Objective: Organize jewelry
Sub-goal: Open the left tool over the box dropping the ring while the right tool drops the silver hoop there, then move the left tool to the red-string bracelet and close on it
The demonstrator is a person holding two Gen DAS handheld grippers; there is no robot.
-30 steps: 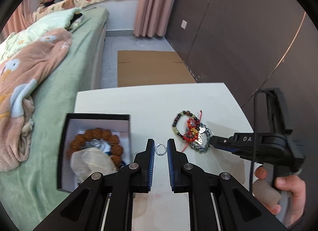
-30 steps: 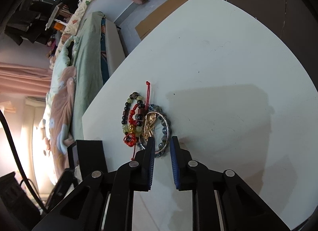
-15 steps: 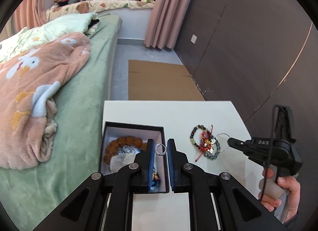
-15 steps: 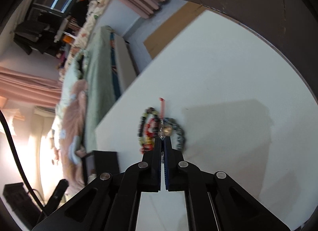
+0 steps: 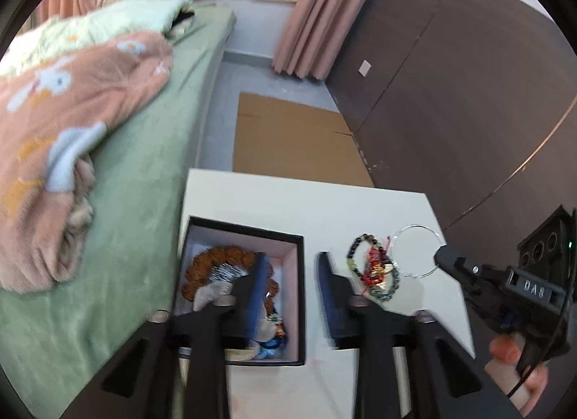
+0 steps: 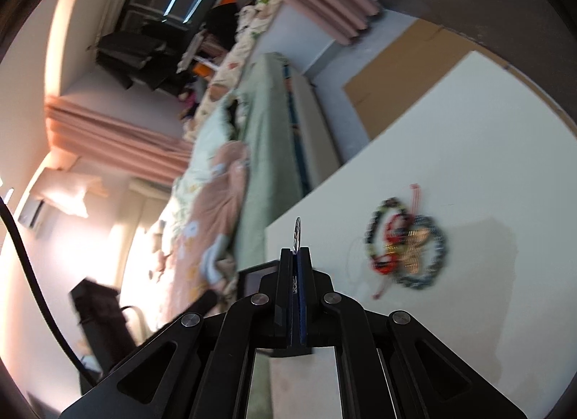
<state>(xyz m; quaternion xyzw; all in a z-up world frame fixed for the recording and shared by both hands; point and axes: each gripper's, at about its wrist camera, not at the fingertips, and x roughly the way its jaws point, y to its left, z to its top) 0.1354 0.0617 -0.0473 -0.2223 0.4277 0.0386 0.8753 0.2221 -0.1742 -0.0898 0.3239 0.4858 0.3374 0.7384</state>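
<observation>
A black jewelry box (image 5: 301, 296) sits on the white table (image 5: 310, 202), with a brown bead bracelet (image 5: 220, 256) and other pieces inside. My left gripper (image 5: 290, 271) is open and empty, its left finger over the box. A pile of bead bracelets with red cord (image 5: 375, 271) lies right of the box; it also shows in the right wrist view (image 6: 407, 249). My right gripper (image 6: 296, 251) is shut on a thin silver hoop (image 5: 416, 251), lifted above the table, seen edge-on in the right wrist view (image 6: 298, 231).
A bed with a green sheet (image 5: 144, 173) and a pink blanket (image 5: 65, 123) runs along the table's left edge. Flat cardboard (image 5: 295, 141) lies on the floor beyond the table. A dark wall (image 5: 450, 94) is at the right.
My left gripper has opened and the small ring it held is gone from between its fingers. My right gripper has lifted the silver hoop off the bracelet pile, up and leftward.
</observation>
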